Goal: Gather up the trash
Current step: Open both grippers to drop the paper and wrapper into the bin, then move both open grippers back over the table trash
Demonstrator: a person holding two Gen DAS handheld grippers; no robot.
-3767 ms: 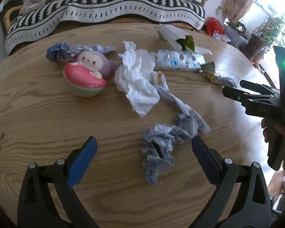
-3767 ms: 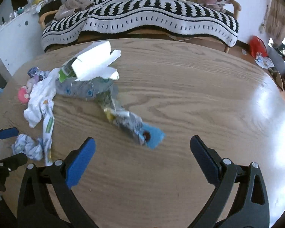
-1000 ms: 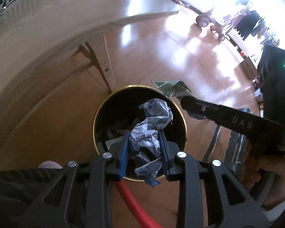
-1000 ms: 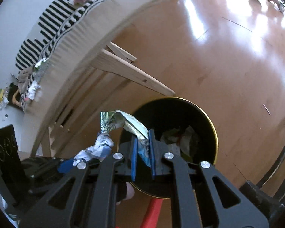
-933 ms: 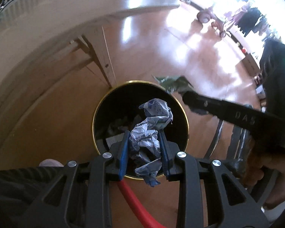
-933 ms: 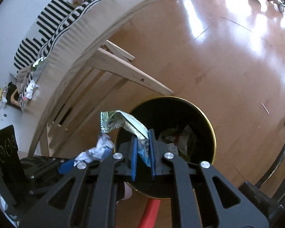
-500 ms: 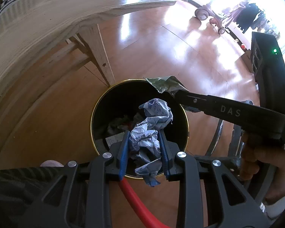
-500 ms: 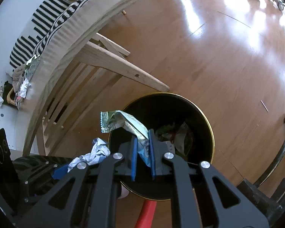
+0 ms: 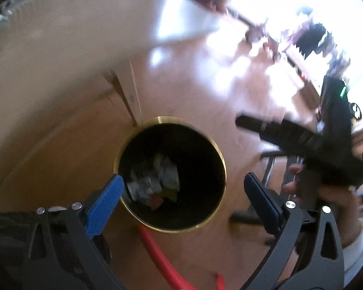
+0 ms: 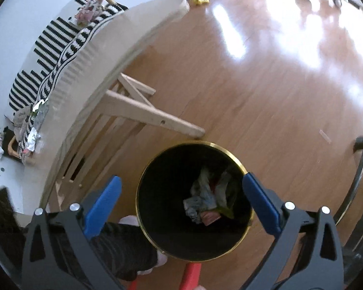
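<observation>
Glossy wooden floor (image 10: 266,91), gold-rimmed bin (image 10: 234,156)

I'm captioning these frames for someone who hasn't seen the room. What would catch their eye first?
The black bin with its gold rim, standing on the wooden floor beside the table leg, with crumpled trash at its bottom. Over it hang the left gripper and the right gripper, jaws opening with nothing between them.

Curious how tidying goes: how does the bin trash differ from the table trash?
Bin trash lies heaped deep inside the black bin; table trash is strung out on the table's far end. Bin trash shows grey, pink and green; table trash looks silvery-white. Both are crumpled scraps.
</observation>
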